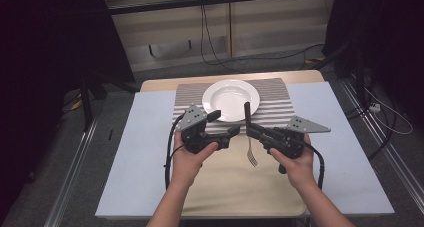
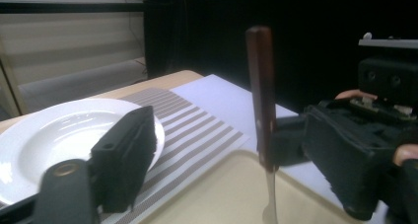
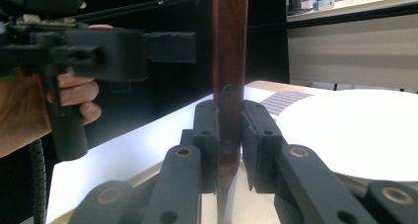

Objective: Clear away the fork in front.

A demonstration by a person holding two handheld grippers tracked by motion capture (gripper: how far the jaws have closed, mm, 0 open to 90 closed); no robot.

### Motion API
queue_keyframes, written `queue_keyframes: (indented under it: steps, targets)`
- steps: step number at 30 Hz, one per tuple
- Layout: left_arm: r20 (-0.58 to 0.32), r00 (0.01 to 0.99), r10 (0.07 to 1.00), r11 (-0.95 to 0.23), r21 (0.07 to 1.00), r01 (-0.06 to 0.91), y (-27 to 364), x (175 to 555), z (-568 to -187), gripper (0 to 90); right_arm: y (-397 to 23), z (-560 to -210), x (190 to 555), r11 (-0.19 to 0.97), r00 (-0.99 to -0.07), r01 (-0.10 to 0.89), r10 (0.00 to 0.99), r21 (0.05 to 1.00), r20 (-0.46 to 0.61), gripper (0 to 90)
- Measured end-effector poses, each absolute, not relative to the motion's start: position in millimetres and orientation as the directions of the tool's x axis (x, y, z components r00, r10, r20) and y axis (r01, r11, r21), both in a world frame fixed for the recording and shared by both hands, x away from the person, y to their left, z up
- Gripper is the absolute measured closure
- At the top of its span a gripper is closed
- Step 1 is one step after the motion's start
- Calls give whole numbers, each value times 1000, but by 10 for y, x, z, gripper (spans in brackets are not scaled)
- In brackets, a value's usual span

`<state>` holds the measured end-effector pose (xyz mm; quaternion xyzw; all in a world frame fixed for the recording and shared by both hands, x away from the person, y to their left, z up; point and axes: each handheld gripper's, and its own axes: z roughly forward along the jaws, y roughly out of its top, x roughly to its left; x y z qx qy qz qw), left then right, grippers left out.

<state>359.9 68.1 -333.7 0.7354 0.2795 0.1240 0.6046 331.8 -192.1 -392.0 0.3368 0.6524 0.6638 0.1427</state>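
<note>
Holding the fork [image 1: 248, 132] upright by its brown wooden handle: right gripper [image 1: 251, 129] has both jaws clamped on the lower handle, tines hanging down above the beige mat [image 1: 235, 182]. In the right gripper view the pads sit flush on both sides of the handle, no gap.

Left gripper [image 1: 226, 123] sits just beside the fork, on the side away from the right gripper, jaws partly apart and gripping nothing. In the left gripper view 1 jaw is in the foreground and the handle stands clear ahead of it, untouched.

Landmark: white plate [image 1: 230, 99], on the striped placemat [image 1: 272, 107]. Fork is just off the plate's near rim, toward the person, held in the air and not touching plate or mat.

Step, as I read it: table setting, fork in transit or mid hand-off between the 2 grippers, not yet laid down.

Next move probably needs 1 of 2 things: left jaws close on the upper handle before right lets go, or right tips the fork flat and lowers it beside the plate. Slim handle, so a square grip matters or it will swing.
</note>
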Motion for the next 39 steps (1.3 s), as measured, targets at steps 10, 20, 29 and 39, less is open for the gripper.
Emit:
queue_keyframes:
  steps: [10, 20, 29, 39]
  targets:
    - [-184, 812, 554, -107, 951, 289, 548, 3662, -3316, 433, -1838, -3926, 3293, -96, -734, 249, 630, 964, 252, 781]
    - [-211, 836, 506, -94, 950, 297, 463, 3677, -3342, 660, -1766, -3913, 3269, -71, -741, 227, 634, 971, 220, 781]
    - [-242, 849, 470, -93, 943, 320, 549, 3683, -3327, 793, -1729, -3934, 3231, -36, -733, 188, 660, 982, 164, 720]
    - [-264, 853, 450, -103, 933, 344, 777, 3687, -3291, 799, -1913, -3987, 3196, 13, -689, 173, 716, 985, 112, 532]
